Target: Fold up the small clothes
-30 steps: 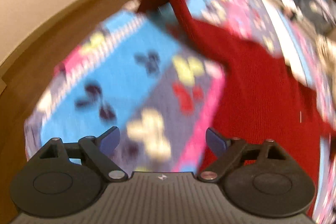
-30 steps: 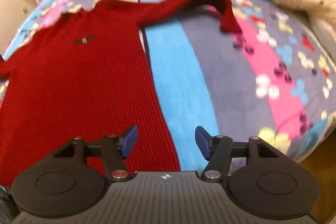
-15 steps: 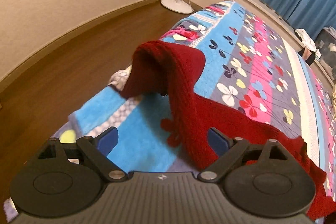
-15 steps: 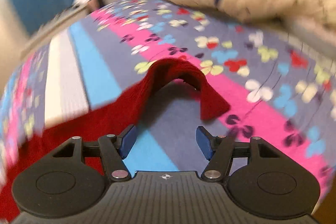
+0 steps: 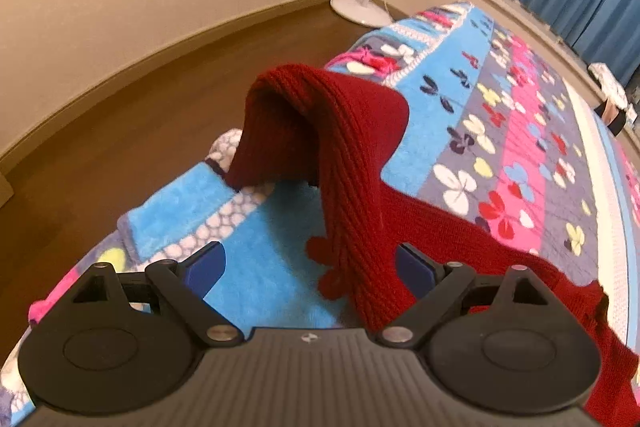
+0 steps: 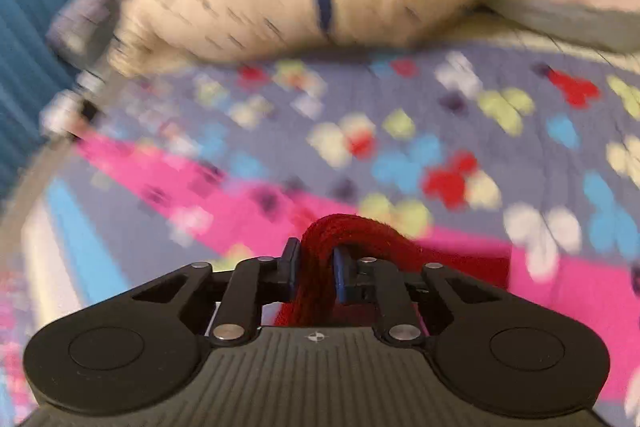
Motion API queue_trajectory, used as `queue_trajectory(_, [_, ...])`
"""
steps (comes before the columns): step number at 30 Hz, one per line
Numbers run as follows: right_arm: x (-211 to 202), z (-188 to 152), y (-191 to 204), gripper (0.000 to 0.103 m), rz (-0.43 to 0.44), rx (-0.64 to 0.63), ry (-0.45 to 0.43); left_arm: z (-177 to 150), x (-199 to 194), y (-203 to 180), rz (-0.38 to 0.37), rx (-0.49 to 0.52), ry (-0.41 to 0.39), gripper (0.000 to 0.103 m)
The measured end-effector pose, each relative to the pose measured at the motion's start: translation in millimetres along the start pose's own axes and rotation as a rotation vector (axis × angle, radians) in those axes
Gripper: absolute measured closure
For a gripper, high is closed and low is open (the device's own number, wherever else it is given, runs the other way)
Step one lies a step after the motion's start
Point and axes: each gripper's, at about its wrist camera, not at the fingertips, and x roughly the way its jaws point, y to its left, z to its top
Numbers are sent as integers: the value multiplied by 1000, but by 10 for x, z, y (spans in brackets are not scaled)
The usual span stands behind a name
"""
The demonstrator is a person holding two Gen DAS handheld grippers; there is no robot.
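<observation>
While the right claw (image 6: 316,269) pinches a red sweater sleeve (image 6: 352,231) at lower centre, the left claw (image 5: 310,267) gapes wide around the other sleeve (image 5: 340,147) on the floral bedspread (image 5: 520,147).

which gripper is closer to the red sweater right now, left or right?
Right. The right gripper is shut on a sleeve of the red sweater, fabric pinched between its fingers. The left gripper is open; the other sleeve runs between its spread fingers, ungripped.
</observation>
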Motion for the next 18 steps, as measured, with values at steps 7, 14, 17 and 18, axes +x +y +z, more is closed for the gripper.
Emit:
queue_trajectory(7, [-129, -11, -694, 30, -35, -143, -12, -27, 80, 75, -11, -59, 9, 9])
queue_trajectory(14, [-377, -370, -1589, 33, -165, 145, 137, 14, 27, 48, -119, -89, -25, 9])
queue_trajectory(17, [-752, -619, -1453, 31, -77, 25, 182, 81, 46, 29, -199, -132, -38, 9])
queue_trajectory(18, [-883, -711, -1397, 30, -51, -18, 192, 105, 56, 13, -218, -139, -41, 9])
